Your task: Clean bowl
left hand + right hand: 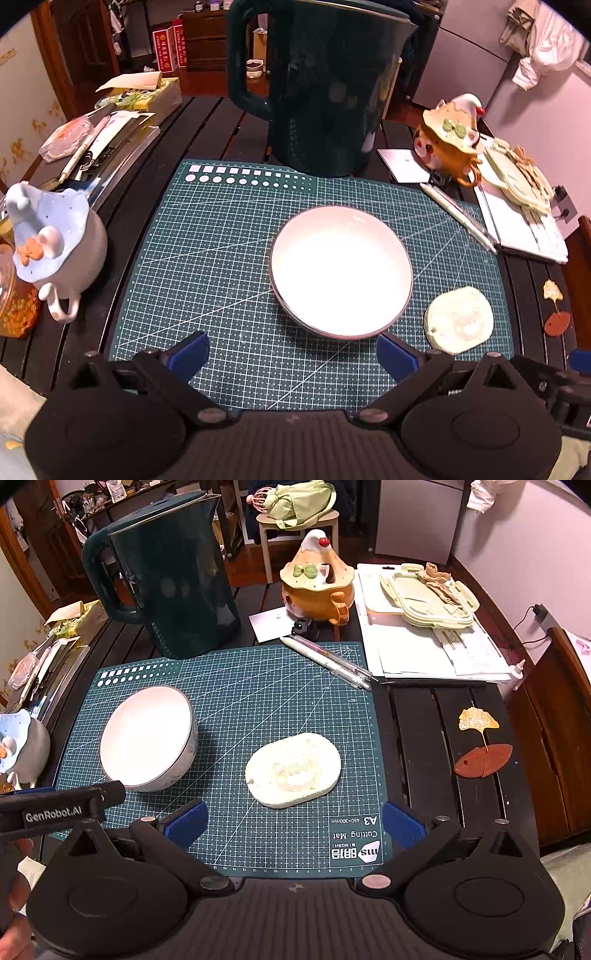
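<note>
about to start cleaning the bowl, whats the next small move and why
Probably lower the right hand-held gripper onto the sponge and close on it: both grippers are open and empty, the sponge lies untouched on the mat directly ahead, and the bowl sits beside it.

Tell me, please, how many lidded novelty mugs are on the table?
2: a blue-lidded white mug left of the cutting mat, and an orange pig mug behind the mat's far right corner. Clutter may hide others.

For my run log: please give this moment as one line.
left: open, facing bowl | right: open, facing sponge | both on mat, untouched
</note>
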### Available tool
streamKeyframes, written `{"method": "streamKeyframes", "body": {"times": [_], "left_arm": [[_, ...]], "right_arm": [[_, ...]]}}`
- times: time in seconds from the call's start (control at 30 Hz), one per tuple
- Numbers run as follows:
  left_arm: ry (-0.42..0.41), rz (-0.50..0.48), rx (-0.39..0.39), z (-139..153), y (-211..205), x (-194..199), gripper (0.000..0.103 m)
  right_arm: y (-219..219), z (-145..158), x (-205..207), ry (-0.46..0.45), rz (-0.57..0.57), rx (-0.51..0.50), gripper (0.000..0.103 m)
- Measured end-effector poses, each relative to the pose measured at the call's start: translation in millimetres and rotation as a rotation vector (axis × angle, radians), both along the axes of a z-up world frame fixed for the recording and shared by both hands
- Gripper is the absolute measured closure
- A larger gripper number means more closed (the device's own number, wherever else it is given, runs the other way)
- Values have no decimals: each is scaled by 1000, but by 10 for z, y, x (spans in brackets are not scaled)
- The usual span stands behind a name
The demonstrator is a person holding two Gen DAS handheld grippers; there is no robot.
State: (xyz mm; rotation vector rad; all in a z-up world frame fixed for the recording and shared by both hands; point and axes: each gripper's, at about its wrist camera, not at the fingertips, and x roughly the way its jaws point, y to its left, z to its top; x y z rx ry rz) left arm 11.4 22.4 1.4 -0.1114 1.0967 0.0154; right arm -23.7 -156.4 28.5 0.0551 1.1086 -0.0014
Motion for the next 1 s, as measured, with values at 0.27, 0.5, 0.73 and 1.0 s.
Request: {"method": "streamKeyframes", "body": {"times": [0.27, 0.5, 0.73, 1.0], "left_arm": [[66, 138, -60, -149, 314, 358, 7], [185, 130, -62, -480, 275, 731, 58], [228, 100, -92, -623, 151, 812, 89], [246, 34, -53, -487, 46, 705, 95]], "right_arm": [[-28, 14, -2, -4, -9, 10, 1], [-19, 11, -10, -3, -11, 20, 1], [-40, -18, 9, 6, -13, 33, 1], [-83, -43, 29, 13, -28, 39, 1]]}}
